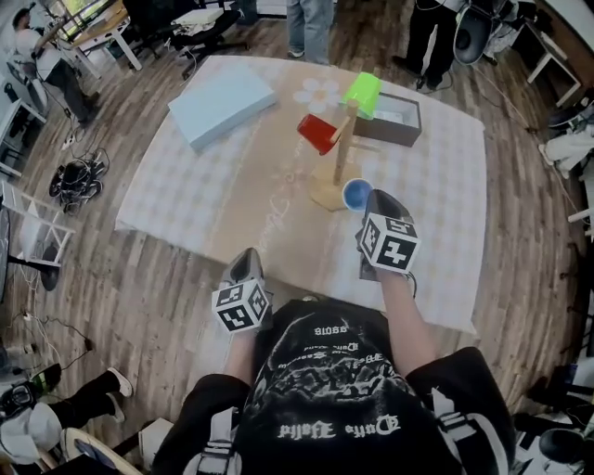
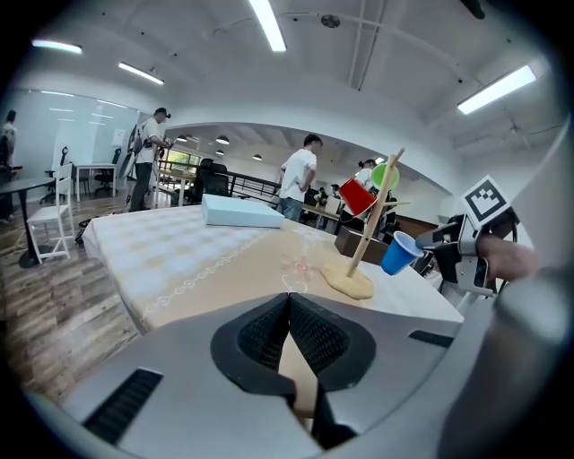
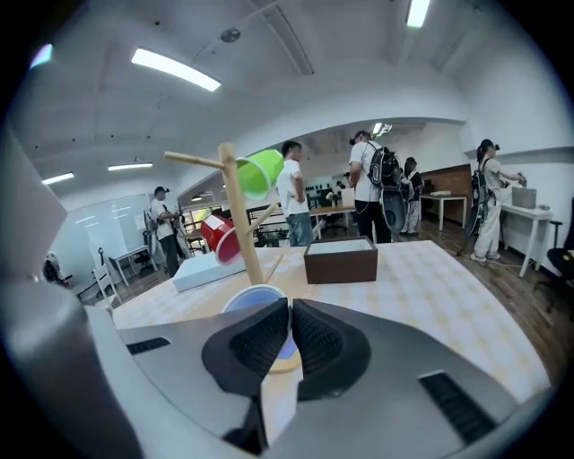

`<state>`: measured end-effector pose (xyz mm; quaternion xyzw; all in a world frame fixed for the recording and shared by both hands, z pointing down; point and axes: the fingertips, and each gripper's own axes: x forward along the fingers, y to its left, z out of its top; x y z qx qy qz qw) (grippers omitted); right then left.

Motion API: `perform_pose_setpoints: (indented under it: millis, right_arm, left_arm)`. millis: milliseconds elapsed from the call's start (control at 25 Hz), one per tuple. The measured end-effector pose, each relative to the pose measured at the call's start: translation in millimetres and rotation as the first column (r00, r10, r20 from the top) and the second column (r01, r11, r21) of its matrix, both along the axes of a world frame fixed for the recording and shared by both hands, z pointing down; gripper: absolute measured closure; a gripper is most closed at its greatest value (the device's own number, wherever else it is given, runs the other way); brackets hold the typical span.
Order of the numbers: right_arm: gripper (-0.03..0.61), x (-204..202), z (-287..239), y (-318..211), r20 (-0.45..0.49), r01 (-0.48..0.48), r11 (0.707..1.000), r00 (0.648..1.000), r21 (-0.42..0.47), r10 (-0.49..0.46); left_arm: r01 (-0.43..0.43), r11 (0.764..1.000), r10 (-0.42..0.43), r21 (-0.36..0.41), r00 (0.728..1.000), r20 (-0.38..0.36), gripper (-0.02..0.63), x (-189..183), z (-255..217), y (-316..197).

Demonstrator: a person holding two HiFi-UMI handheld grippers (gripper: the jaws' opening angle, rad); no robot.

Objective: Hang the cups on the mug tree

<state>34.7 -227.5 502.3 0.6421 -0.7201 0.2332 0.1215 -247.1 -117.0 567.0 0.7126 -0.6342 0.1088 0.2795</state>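
We hold our left gripper (image 1: 245, 263) low over the near edge of the table (image 1: 186, 186), tipped a little downward, its jaws pressed together with nothing between them. Our right gripper (image 1: 376, 200) reaches further out on an extended forearm. Its jaws are clamped on the rim of a blue cup (image 1: 356, 195), held tilted just beside the base of the mug tree (image 1: 342, 148). A red cup (image 1: 317, 133) and a green cup (image 1: 363, 93) hang on its pegs. A pale checked cloth (image 1: 445, 213) covers the table, bearing a flat light blue box (image 1: 221, 104) and a brown box (image 1: 394, 119). Around it we see a wooden floor (image 1: 139, 297), cables (image 1: 74, 176) and people (image 1: 311, 23) standing at the far side.
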Motion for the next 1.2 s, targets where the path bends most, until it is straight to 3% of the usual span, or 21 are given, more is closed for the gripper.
perform_pose_setpoints:
  millis: [440, 960, 1200]
  right_arm:
    - [0.552, 33.3, -55.9, -13.5, -0.11, -0.097, 0.985, 0.987, 0.145, 0.114]
    - [0.552, 36.9, -91.9, -26.0, -0.255, -0.088, 0.968, 0.956, 0.234, 0.148]
    - [0.552, 22.7, -109.4, -26.0, -0.346, -0.026, 0.957, 0.929, 0.29, 0.13]
  left_arm:
    - [-0.025, 1.0, 0.025, -0.005, 1.0, -0.001, 0.594, 7.8, 0.6, -6.9]
    - [-0.01, 1.0, 0.01, -0.004, 1.0, -0.008, 0.594, 3.8, 2.5, -12.4]
    - [-0.009, 1.0, 0.009, 0.003, 1.0, -0.009, 0.594, 3.8, 1.3, -15.6]
